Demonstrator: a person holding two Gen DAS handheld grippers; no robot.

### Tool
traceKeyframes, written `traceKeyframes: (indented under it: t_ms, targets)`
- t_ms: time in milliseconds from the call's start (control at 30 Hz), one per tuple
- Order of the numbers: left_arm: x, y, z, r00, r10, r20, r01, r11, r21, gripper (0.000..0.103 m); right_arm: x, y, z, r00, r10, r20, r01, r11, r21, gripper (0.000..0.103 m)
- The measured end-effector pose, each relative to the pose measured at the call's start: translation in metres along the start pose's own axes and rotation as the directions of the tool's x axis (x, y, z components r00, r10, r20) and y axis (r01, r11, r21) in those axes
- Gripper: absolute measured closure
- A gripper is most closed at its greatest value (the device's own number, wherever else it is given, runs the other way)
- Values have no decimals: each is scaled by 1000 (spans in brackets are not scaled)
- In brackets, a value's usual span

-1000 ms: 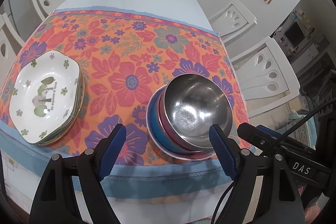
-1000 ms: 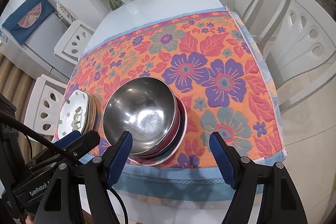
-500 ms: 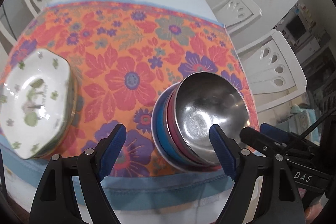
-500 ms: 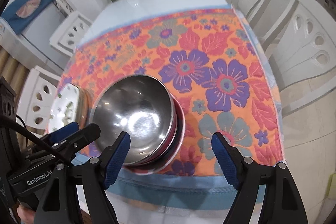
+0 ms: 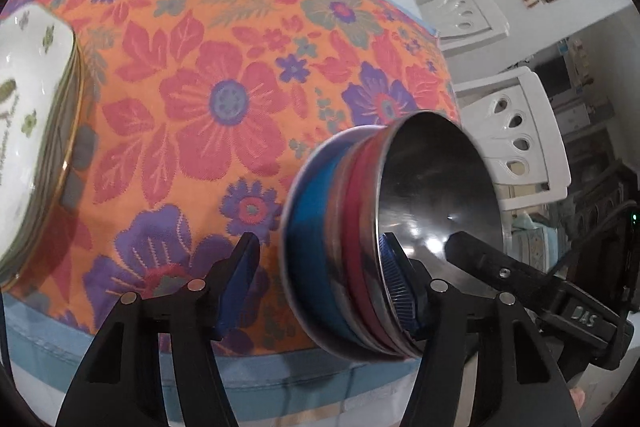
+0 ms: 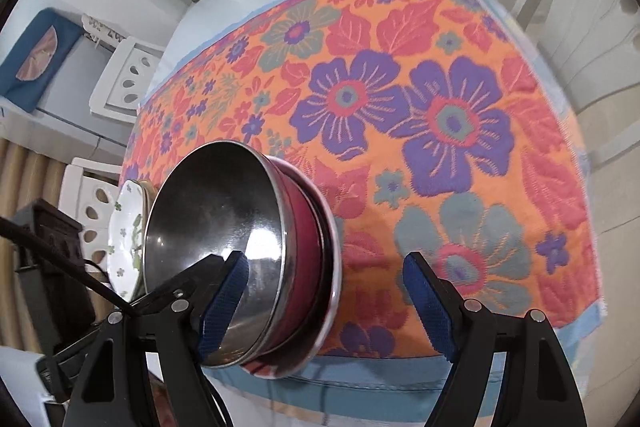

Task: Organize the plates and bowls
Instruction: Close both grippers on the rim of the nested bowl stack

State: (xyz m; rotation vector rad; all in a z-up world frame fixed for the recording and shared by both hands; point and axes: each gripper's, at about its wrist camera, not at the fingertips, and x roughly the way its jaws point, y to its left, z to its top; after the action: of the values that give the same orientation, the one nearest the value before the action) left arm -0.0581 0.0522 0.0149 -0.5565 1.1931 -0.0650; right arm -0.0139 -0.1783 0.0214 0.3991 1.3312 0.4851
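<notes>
Bowls (image 5: 360, 251) are nested in a stack, steel one uppermost, at the near edge of the worktop (image 5: 224, 99), with stacked plates (image 5: 28, 131) well apart to the left. The stack's rim wall is straddled by the left tongs (image 5: 320, 287), whose jaws are closing around it, one pad inside the steel bowl. It is also straddled by the right tongs (image 6: 326, 303), held wide and gripping nothing.
</notes>
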Motion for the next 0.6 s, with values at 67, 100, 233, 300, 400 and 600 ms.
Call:
traceKeyframes:
  t_ms: [67,100,233,300,400,600]
  targets:
    - [4,7,-1,999,-36,-15,35,999,-30,45,5,-2,2,1000,15,-7,-15,1000,16,25]
    - [4,9,-1,999,-50,-18,50,998,-38,45,7,-2,3,1000,16,-8,-16,1000,16,25]
    - [9,12,3,996,-88,-32,86,995,-42,45,19,-2,10,999,26,-39,-26,1000,12,25]
    - [15,12,7,991,-119,-55,117,992,-44,45,25,-2,13,997,39,-59,-39,999,5,26]
    - [23,12,10,983,-170,-67,166,984,-70,45,34,-4,17,995,65,-77,-65,998,6,36]
    - [22,12,9,984,-173,-50,169,983,-74,45,39,-5,18,986,141,-89,-140,990,21,53]
